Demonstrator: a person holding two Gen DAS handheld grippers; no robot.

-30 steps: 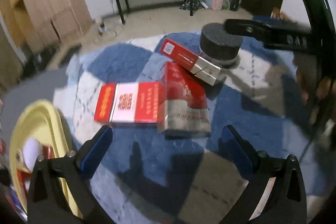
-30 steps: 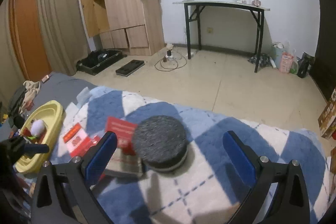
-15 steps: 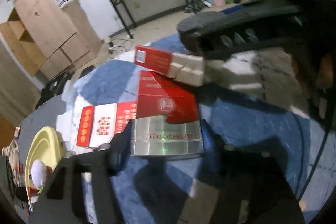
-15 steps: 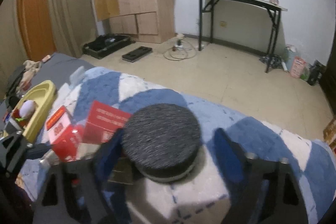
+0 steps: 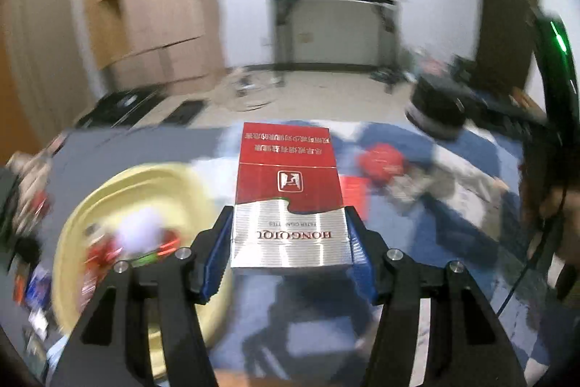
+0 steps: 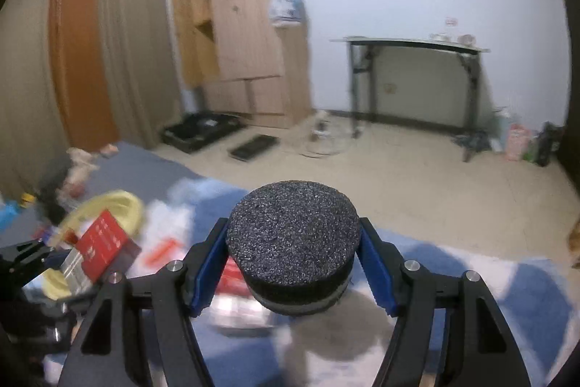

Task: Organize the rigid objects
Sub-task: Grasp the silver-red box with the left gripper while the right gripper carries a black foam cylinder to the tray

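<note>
The left gripper (image 5: 290,242) is clamping the silver end of a red-and-silver pack (image 5: 288,202), jaws partly closed on its 2 narrow sides. The pack's long axis is pointing straight away from the camera, red end foremost, above the blue-and-white rug (image 5: 453,242) beside the yellow tray (image 5: 119,184). The right gripper (image 6: 293,263) is squeezing a round, coarse black foam puck (image 6: 293,238), flat face up, over the rug.

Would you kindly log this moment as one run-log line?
left gripper: shut on red-and-silver box | right gripper: shut on dark round puck | yellow tray: holds items | phase: carrying
</note>
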